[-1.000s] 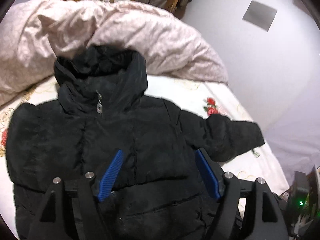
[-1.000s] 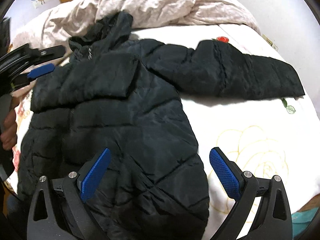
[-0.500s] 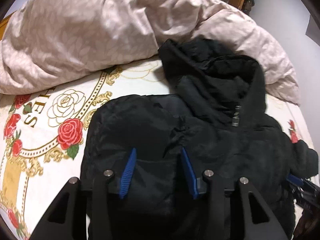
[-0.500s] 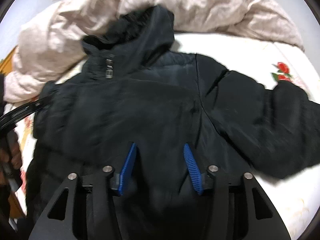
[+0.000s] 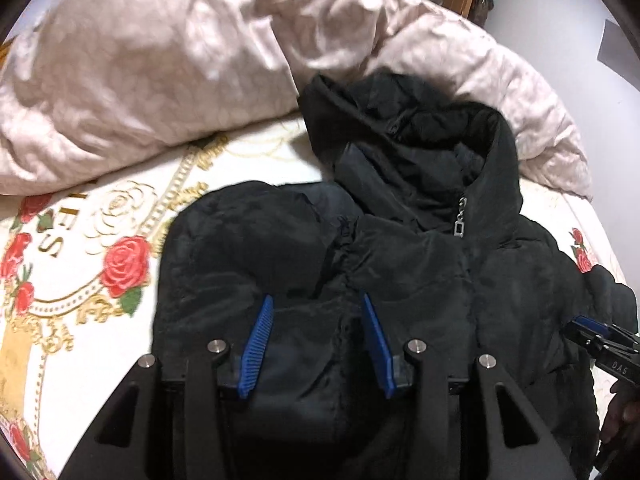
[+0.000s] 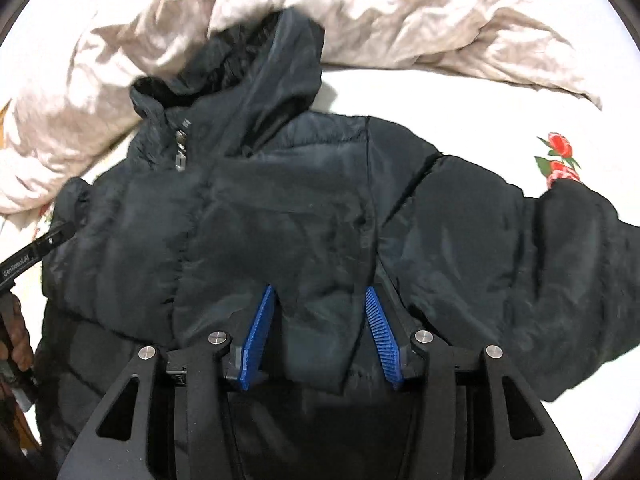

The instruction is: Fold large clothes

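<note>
Left wrist view: one black jacket (image 5: 400, 280), one duvet (image 5: 140, 80), two grippers.

We see a bed (image 5: 256, 160) covered by a white sheet (image 6: 460, 92) printed with red roses and gold ornament. A crumpled pale pink duvet (image 5: 140, 80) lies bunched across its far end. In front of the duvet a black hooded puffer jacket (image 6: 300, 208) lies spread on the sheet, front up and zipped. Its hood (image 5: 404, 140) rests against the duvet, and one sleeve (image 6: 540, 260) stretches out sideways over the sheet.
</note>
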Tool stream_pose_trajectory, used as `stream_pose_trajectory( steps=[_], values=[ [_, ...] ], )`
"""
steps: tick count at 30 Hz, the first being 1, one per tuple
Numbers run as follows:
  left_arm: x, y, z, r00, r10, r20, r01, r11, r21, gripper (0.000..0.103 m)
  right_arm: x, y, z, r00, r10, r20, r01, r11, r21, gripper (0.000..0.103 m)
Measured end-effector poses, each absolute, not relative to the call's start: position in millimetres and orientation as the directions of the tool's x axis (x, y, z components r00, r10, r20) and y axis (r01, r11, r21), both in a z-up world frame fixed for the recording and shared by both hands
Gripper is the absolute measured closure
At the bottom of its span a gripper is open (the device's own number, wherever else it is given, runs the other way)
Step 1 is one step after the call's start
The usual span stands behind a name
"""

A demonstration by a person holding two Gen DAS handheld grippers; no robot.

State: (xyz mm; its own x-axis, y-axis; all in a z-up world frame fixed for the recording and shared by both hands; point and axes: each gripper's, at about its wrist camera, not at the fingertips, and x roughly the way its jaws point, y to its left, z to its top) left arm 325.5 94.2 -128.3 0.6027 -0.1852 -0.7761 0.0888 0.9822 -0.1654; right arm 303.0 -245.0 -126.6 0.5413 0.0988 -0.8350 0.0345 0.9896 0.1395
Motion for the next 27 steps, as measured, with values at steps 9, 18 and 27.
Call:
stream_pose_trajectory(
  steps=[9, 18, 27],
  values=[
    [324, 86, -141, 0.561, -0.158, -0.812, 0.097, 0.987, -0.125, 0.056, 308, -249, -147, 0.493, 0.126, -0.861, 0.051, 0.984, 0.173, 0.054],
    [242, 59, -84, 0.589, -0.201, -0.783, 0.140, 0.979, -0.145, 0.054, 215, -264, -90, 0.573, 0.102, -0.813, 0.066, 0.983, 0.170, 0.054],
    [146, 23, -50, 0.563, -0.257, -0.786, 0.211, 0.964, -0.164, 0.054, 109, -301, -50, 0.612, 0.075, -0.787, 0.157, 0.964, 0.214, 0.054]
  ],
)
